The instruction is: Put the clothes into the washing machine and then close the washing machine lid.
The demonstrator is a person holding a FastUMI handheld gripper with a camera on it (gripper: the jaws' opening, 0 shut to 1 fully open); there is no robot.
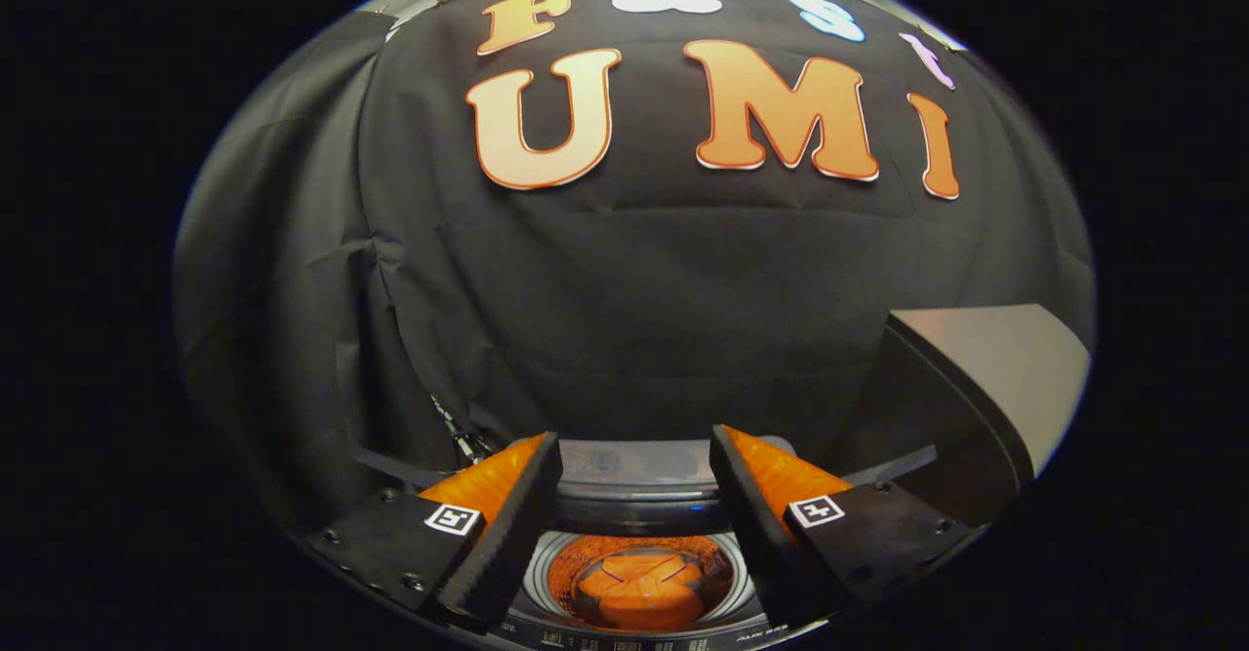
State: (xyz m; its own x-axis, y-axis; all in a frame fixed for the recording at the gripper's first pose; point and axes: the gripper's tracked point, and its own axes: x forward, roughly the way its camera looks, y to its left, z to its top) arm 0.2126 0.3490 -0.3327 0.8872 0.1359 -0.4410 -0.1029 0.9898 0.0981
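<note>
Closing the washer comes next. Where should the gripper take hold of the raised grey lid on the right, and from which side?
Probably its free upper edge, approached from the drum side. The lid stands tilted up beyond the right finger as a thin slab, so the open gripper, empty above the drum, could straddle that edge. Its lower end is hidden.

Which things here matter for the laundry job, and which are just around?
For the job:
- washing machine, drum open between the fingers
- its raised lid, to the right
- gripper, fingers apart, holding nothing

Just around:
- black cloth wall behind the machine
- cable beside the left finger
</note>
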